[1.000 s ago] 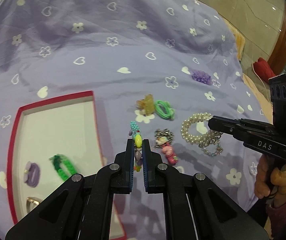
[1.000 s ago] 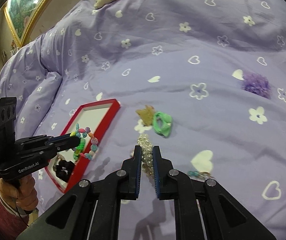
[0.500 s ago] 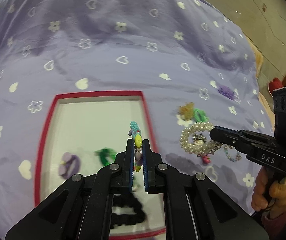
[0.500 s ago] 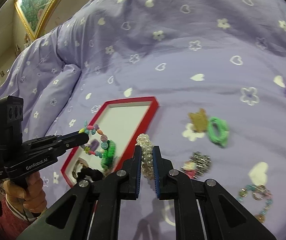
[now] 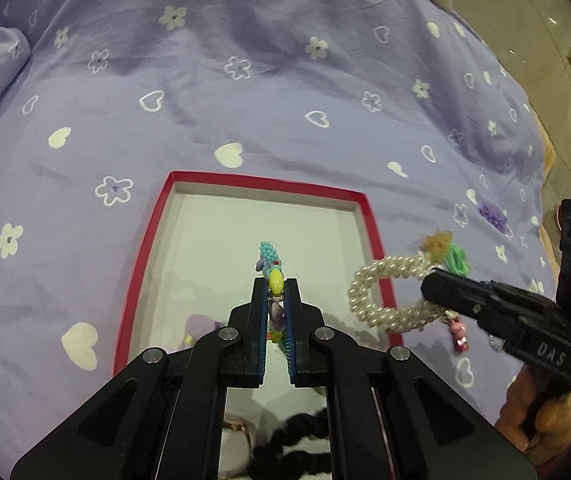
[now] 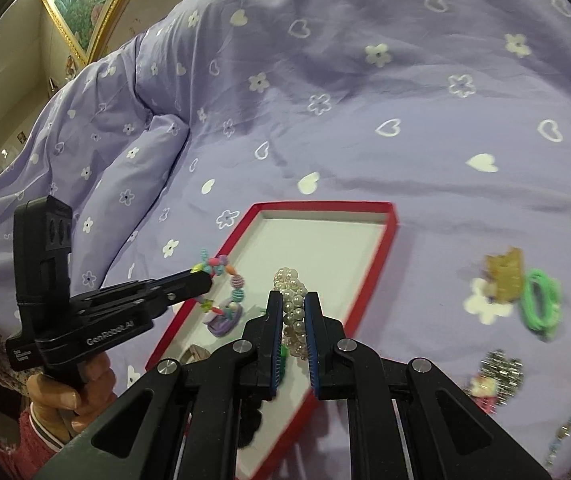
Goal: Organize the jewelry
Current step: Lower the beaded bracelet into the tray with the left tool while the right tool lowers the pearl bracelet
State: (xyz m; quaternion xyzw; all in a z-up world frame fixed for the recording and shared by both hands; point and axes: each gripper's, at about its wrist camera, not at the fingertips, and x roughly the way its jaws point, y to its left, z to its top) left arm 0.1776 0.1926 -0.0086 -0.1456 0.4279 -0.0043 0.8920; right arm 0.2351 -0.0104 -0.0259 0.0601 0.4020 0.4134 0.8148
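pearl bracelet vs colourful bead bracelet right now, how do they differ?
The pearl bracelet is all white, several strands thick; the colourful bead bracelet is one strand of mixed beads. The right gripper holds the pearl one, the left gripper the colourful one. Both hang above the red tray.

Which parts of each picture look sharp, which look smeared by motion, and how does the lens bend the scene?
Left wrist view: fingers and colourful bead bracelet sharp; yellow hair clip and green hair tie smeared; red-rimmed tray bowed, corners black. Right wrist view: pearl bracelet crisp; yellow hair clip and green hair tie streaked; bedspread bulges.
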